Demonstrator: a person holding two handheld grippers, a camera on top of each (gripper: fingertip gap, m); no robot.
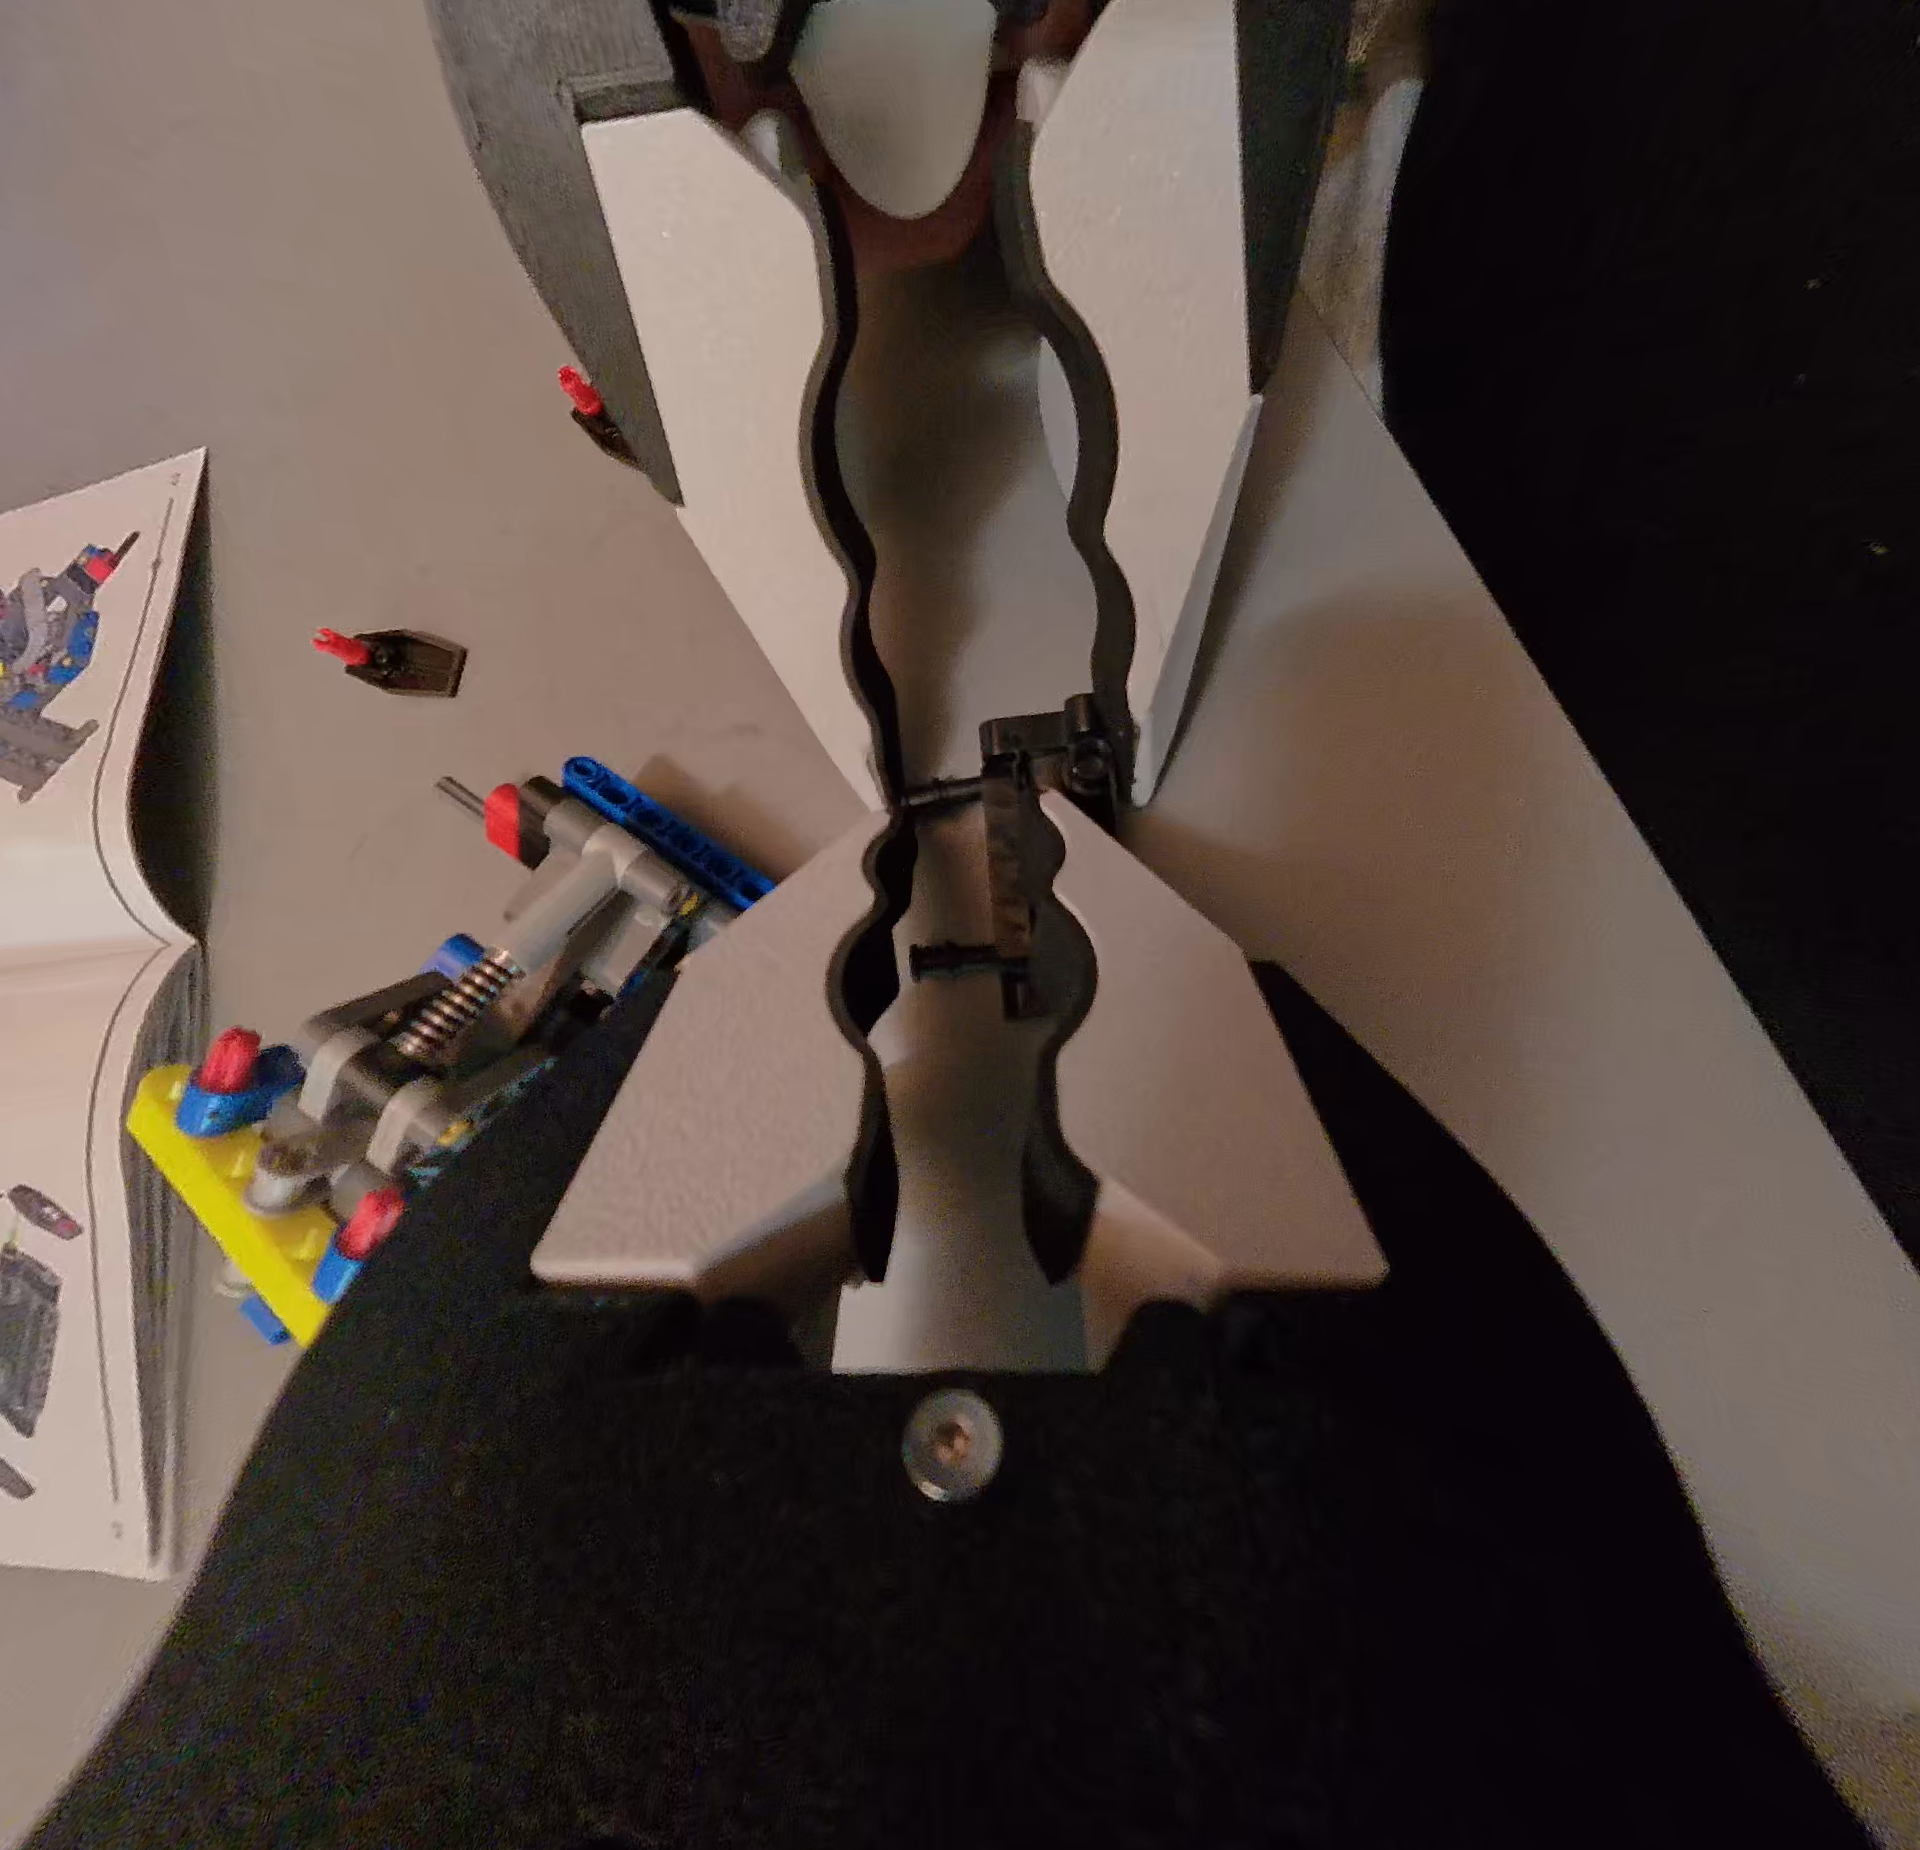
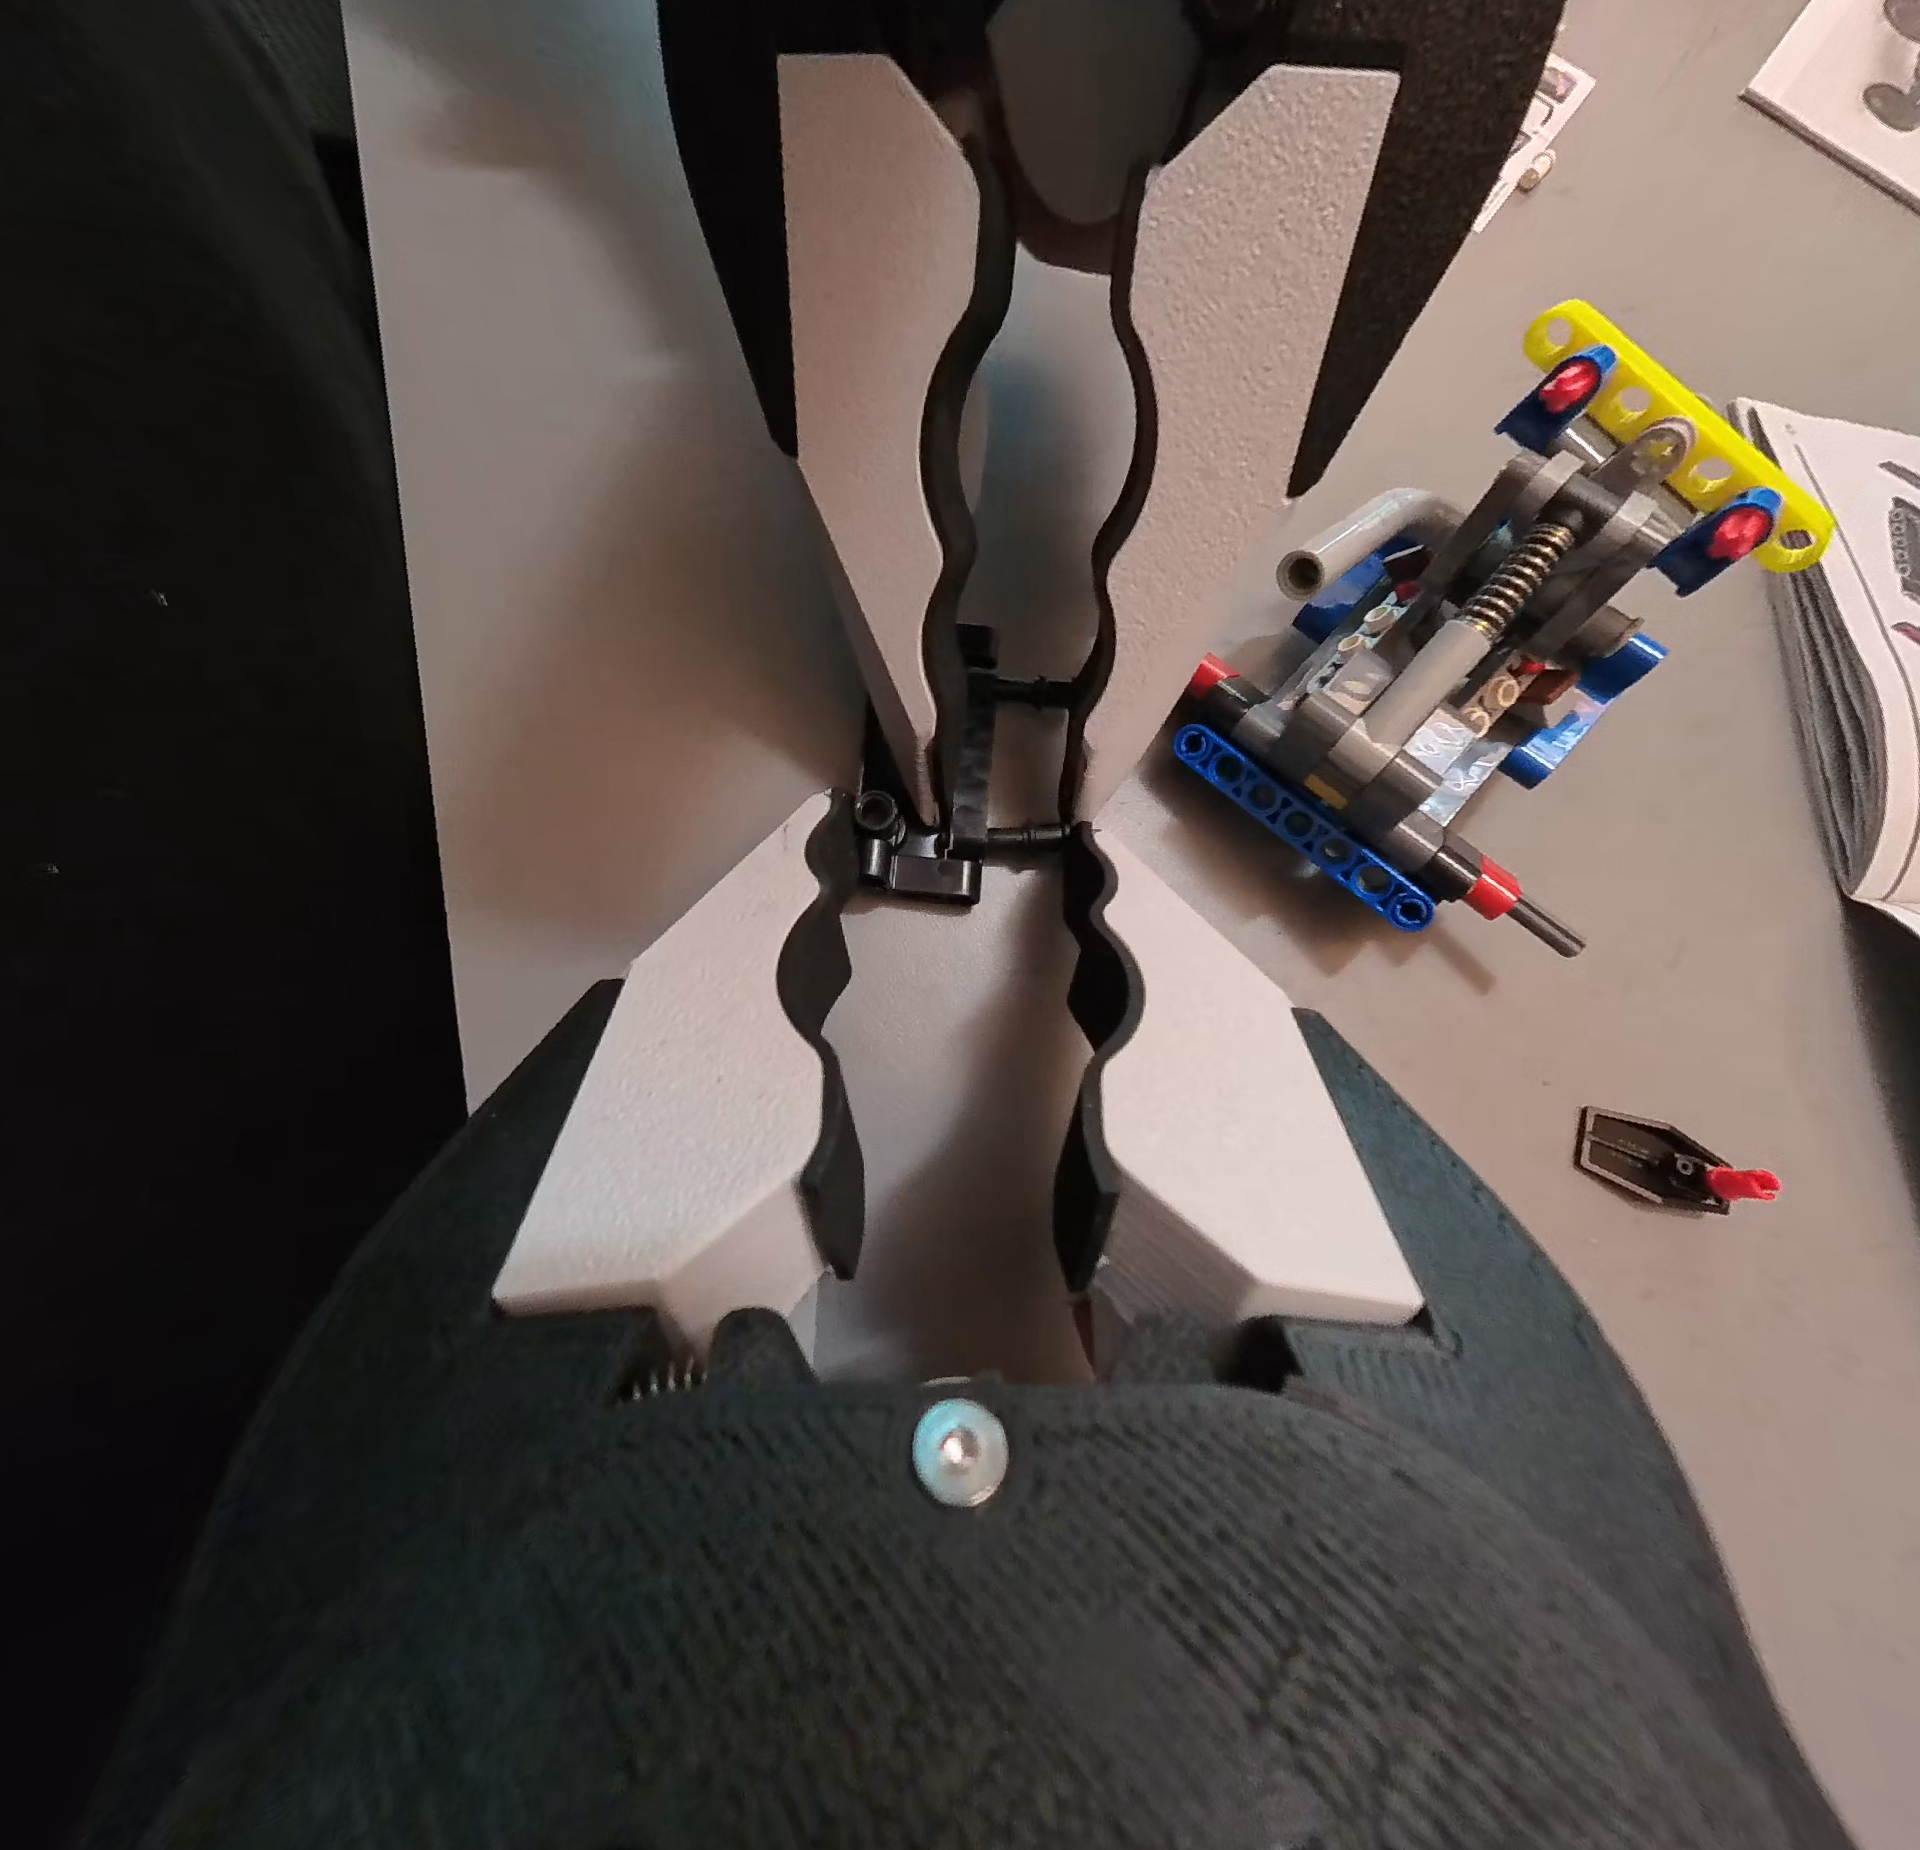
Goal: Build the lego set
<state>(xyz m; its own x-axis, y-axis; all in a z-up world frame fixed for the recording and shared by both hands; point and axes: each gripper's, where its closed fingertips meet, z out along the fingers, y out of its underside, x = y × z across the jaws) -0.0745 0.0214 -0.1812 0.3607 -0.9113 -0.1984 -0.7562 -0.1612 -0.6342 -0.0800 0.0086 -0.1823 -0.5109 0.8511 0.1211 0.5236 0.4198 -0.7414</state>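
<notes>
My two grippers meet tip to tip above the pale table. Between them is a small black brick assembly: a short beam with two black pins sticking out sideways and a black connector at one end. My left gripper is shut on it, with the beam against one pad and the far pin's head against the other. My right gripper is shut on the connector end of the same assembly. There the connector meets one pad and the near pin's tip meets the other fingertip.
A partly built blue, grey and yellow brick vehicle lies beside the grippers. An open instruction booklet is beyond it. Two small black panels with red pins lie loose. The table edge borders a dark area. Left and right tips are no more than a few centimetres apart.
</notes>
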